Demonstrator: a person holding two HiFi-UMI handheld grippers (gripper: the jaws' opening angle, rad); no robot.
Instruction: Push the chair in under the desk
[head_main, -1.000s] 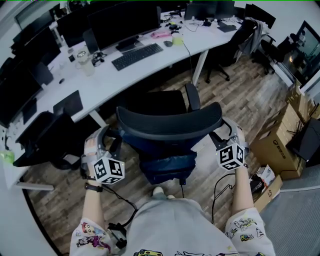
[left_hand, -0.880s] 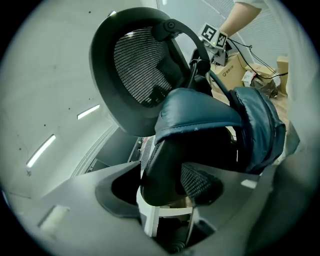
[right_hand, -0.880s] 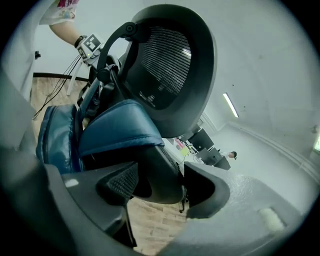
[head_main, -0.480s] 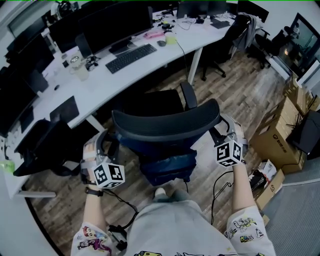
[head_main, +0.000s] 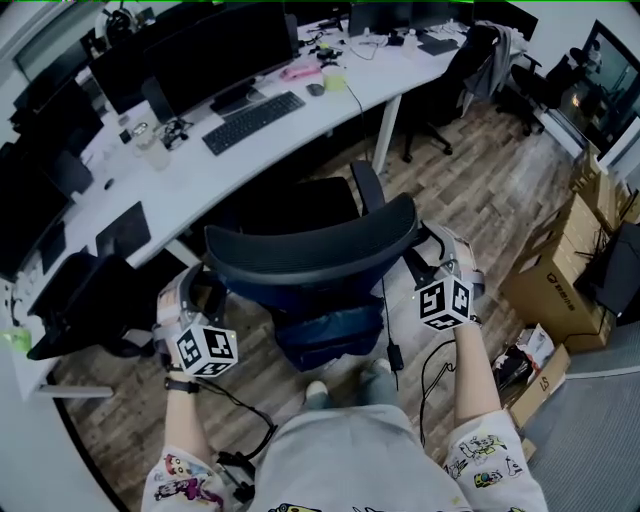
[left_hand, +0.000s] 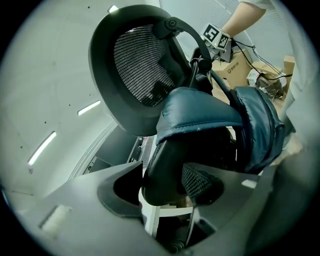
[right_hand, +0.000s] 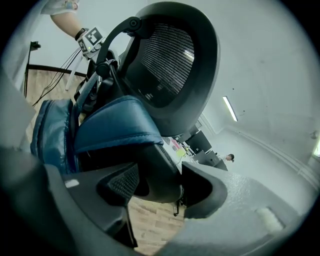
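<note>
Chair (head_main: 310, 250) between the two claws, left claw (left_hand: 169, 189) clamped wide on its left armrest (left_hand: 165, 160), right claw (right_hand: 156, 186) clamped wide on its right armrest (right_hand: 156, 167), backrest (left_hand: 140, 65) above both, desk (head_main: 200, 175) ahead of claws, just beyond seat (head_main: 295, 205)

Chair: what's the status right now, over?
Left tool and right tool clamped on chair sides. Chair faces desk, not yet tucked in. Desk leg and neighbouring chair flank the gap; path looks clear.
</note>
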